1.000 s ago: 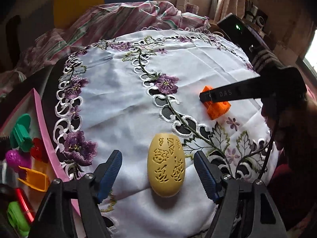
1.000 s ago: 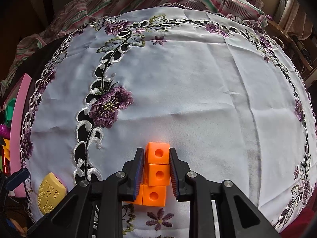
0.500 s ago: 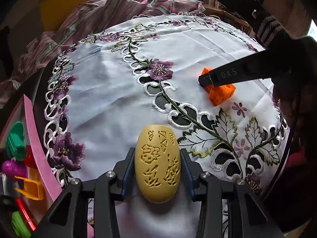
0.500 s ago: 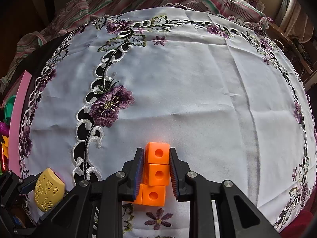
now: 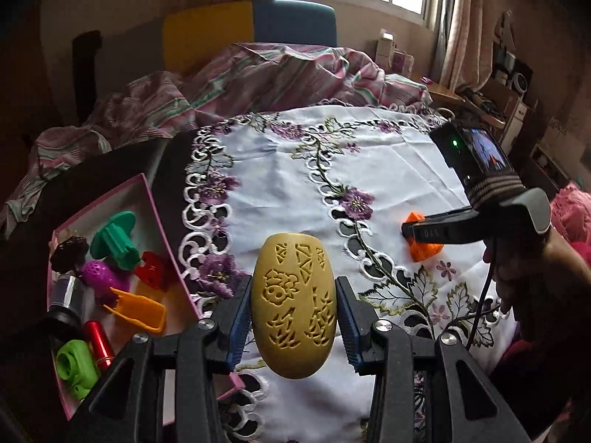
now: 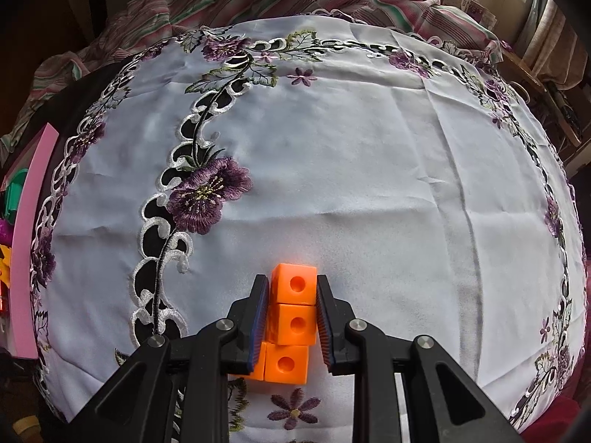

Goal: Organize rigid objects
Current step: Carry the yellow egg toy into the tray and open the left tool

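Left gripper (image 5: 293, 317) angles down over the embroidered cloth (image 5: 388, 181), fingers (image 5: 236, 323) clenched on the yellow carved oval (image 5: 293, 304), which hangs clear above the counter beside the pink box (image 5: 155, 221) of toys. Right gripper (image 6: 291, 312) points steeply down, fingers (image 6: 258, 313) grasping the orange block piece (image 6: 293, 304) resting on the cloth.
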Motion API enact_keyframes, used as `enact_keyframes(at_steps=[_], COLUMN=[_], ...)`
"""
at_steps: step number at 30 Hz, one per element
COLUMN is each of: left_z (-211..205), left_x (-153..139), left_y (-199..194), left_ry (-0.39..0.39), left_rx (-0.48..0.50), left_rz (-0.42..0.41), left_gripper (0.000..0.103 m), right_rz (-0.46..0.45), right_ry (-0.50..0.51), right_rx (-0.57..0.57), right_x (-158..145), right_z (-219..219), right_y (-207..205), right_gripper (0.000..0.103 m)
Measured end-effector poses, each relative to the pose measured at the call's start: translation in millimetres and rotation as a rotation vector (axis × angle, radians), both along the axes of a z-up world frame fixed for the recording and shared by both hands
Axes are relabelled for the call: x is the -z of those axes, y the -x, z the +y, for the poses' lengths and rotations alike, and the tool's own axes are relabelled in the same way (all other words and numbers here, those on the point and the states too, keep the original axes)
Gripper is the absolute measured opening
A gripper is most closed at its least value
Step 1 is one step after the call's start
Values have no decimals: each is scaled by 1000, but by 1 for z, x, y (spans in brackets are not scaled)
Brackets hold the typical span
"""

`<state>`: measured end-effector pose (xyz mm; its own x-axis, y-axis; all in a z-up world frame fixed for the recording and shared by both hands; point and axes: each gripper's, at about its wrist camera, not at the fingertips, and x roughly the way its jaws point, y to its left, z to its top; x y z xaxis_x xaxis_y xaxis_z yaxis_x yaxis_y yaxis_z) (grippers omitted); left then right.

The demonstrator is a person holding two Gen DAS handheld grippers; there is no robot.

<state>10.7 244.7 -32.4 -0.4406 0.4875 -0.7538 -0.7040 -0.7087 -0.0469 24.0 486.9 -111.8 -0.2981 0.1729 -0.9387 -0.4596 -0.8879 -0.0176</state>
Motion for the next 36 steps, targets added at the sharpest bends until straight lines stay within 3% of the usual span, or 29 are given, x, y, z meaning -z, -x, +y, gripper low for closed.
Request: enact_keyframes(at_steps=[19, 30, 36], left_z=[-81, -186, -186], left_x=[-3, 8, 16], left_y=[24, 45, 51], left_ry=[-46, -128, -159], left_rx=[-199, -366, -353], left_rz=[-41, -113, -155], left_gripper=[43, 43, 43], right_rz=[-6, -13, -14], right_ry=[-68, -88, -92], right_rx=[-31, -43, -45], right_x=[-2, -2, -2], right_z=[-9, -13, -14], right_y=[-1, 0, 0], right_gripper=[24, 24, 24])
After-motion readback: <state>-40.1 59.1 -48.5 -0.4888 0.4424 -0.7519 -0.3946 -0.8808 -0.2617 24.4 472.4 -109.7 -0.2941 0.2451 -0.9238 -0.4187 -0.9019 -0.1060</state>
